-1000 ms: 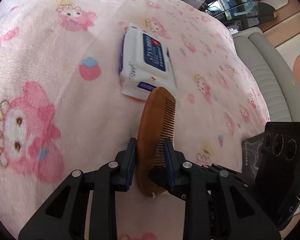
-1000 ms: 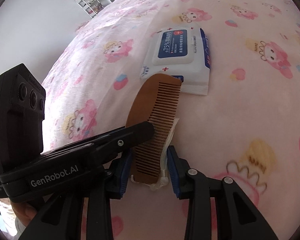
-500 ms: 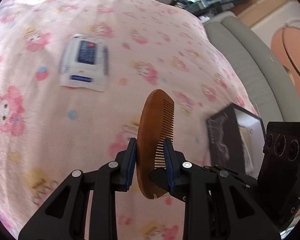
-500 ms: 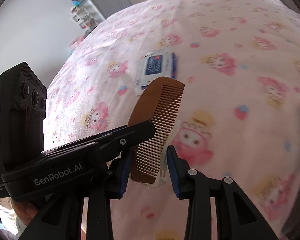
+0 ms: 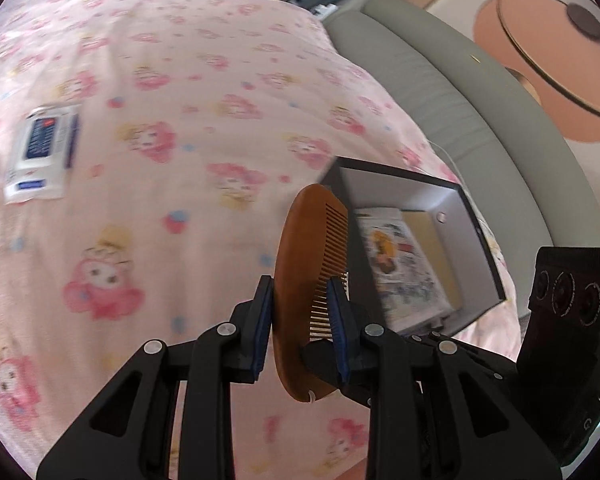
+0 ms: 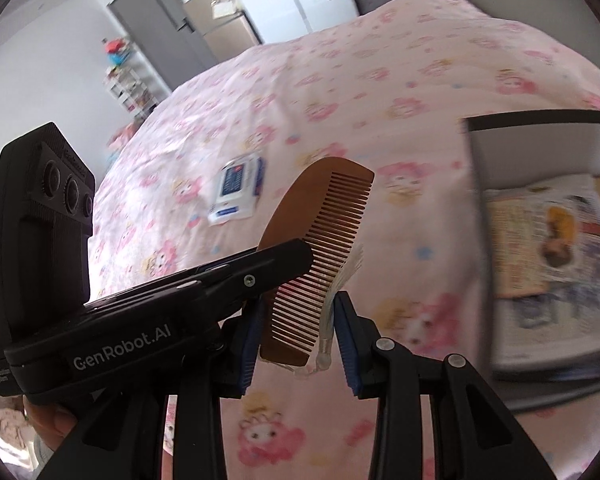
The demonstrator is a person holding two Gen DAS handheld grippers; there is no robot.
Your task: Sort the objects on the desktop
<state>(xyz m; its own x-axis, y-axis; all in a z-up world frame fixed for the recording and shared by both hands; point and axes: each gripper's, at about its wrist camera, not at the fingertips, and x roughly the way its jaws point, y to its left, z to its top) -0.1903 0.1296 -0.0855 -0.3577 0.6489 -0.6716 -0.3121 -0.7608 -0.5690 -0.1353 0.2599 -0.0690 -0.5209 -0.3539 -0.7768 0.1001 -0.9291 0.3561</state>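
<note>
A wooden comb [image 5: 308, 280] is clamped jointly by the left gripper [image 5: 300, 312] and right gripper [image 6: 296, 332], evidently for steadiness, and held clear of the pink blanket [image 5: 180, 160], near the open box [image 5: 452, 208] to its right, its probable destination.

The left gripper [image 5: 302, 312] clamps a brown wooden comb [image 5: 306, 280] between its blue pads [image 5: 262, 320], the comb standing on edge with its teeth facing right. Just past the comb's tip, to the right, an open black box with white inner walls [image 5: 448, 204] holds a printed packet [image 5: 400, 260]. Far off to the left, a white-and-blue wipes pack [image 5: 40, 156] lies on the pink cartoon-print blanket [image 5: 172, 80] — well apart from the gripper.
</note>
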